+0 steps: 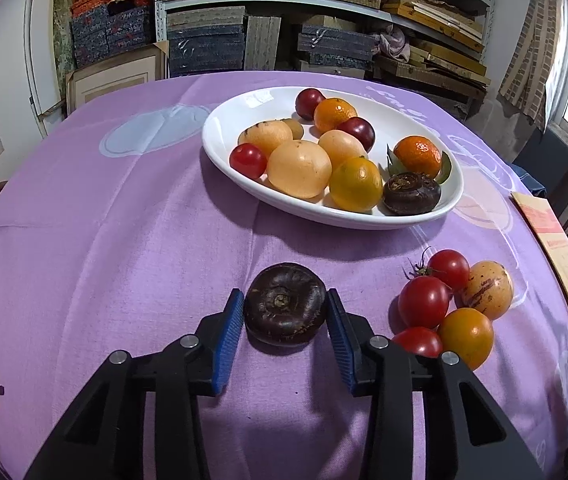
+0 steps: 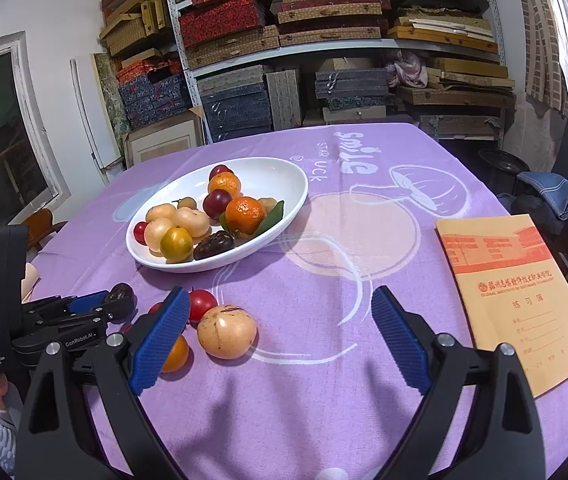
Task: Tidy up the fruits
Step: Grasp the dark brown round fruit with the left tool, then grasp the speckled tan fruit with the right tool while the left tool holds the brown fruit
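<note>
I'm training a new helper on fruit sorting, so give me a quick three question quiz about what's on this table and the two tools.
1. True or false: the right tool holds a tomato.
2. What does the left tool straddle? A) an orange B) a dark brown fruit C) the notebook
3. How many dark brown fruits lie on the white plate?
Key: 1 false, it is open and empty. 2 B. 3 one.
</note>
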